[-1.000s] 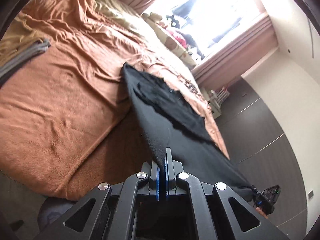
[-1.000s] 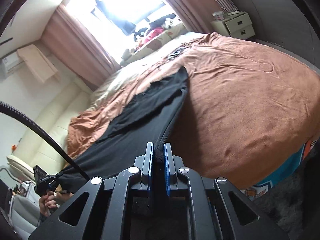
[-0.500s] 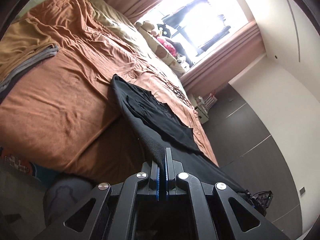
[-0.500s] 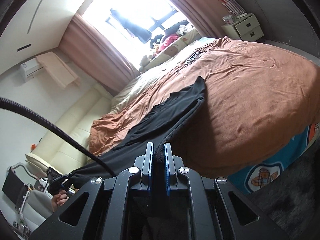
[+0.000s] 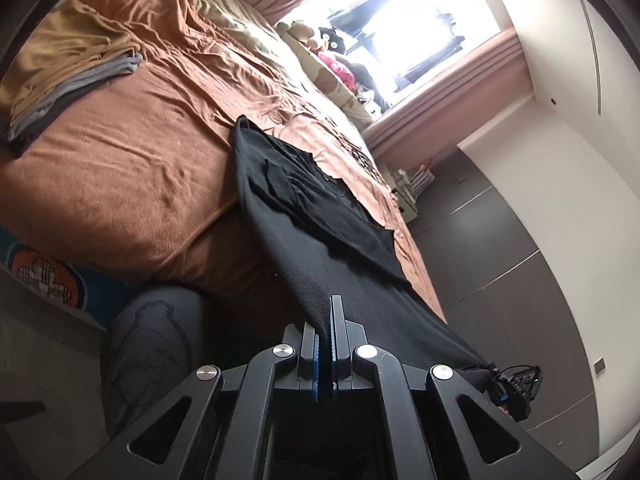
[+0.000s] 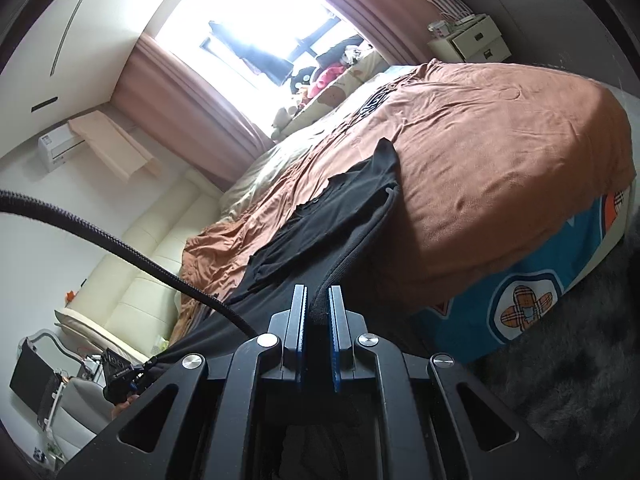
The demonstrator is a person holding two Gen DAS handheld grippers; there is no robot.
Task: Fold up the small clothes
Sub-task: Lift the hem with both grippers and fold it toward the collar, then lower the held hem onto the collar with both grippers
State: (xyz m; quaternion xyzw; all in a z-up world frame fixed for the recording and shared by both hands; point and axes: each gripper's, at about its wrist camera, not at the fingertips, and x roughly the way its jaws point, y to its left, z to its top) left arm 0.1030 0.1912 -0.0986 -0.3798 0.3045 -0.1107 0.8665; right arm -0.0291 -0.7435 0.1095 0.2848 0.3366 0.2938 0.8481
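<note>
Two handheld grippers each pinched one corner of a black garment that stretched from them, toward twelve o'clock, onto a bed covered by a rust-brown blanket, its far end lying flat with a folded layer on top. The left gripper had its jaws fully closed on the knit edge, while the right gripper held its jaws nearly closed, a bunched corner of the same cloth clamped between them. At ten o'clock in the left wrist view, a stack of folded clothes sat on the blanket, well apart from the garment.
</note>
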